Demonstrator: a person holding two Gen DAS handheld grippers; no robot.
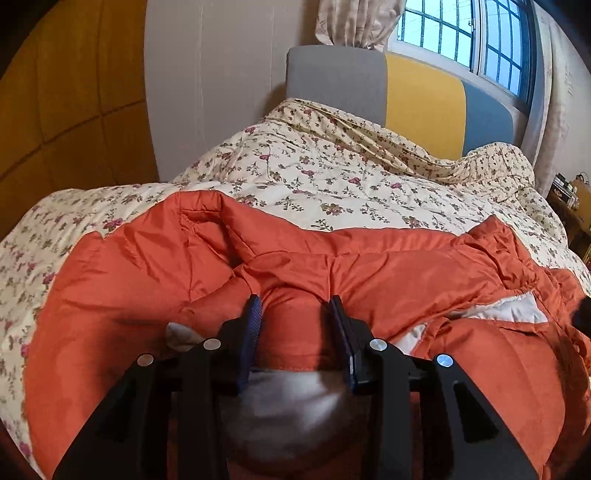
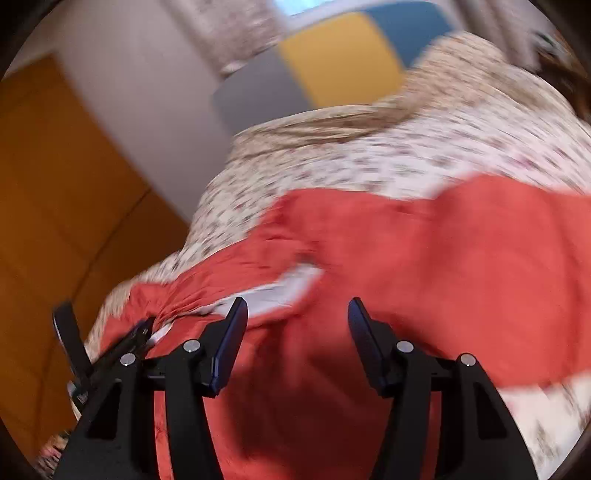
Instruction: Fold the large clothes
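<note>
1. While spread across the floral quilt (image 1: 332, 177) on the bed, orange padded jacket (image 1: 369, 273) lies crumpled, with pale lining showing near the front opening; headboard panels (image 1: 424, 99) and window (image 1: 461, 33) beyond.

2. Left gripper (image 1: 297, 314): clamped on a bunched hem or edge of the jacket, blue pads pressed into orange fabric on both sides, with grey lining bulging out just below the jaws.

3. Right gripper (image 2: 297, 314): jaws well apart, nothing between them, hovering just above the jacket — heavily blurred view, so exact height above the cloth unclear.

4. Seemingly an early stage: one edge secured, second grasp not yet taken, no clean fold visible.

5. For a good step:
   - Bring the right gripper down onto a matching edge of the jacket, level with the left grasp, so both hold the same hem line.
   - Bite shell and lining together; slippery shell fabric likely to slide out of a shallow pinch.
   - Close fully before any lift.
   - Keep tension even between both grasps, then carry the edge over in one smooth arc — puffy filling likely to spring back, so press the fold flat afterwards.

6. Risks, as a judgement: catching the quilt along with the jacket, and a skewed fold if the two grasps sit at different heights along the garment.
</note>
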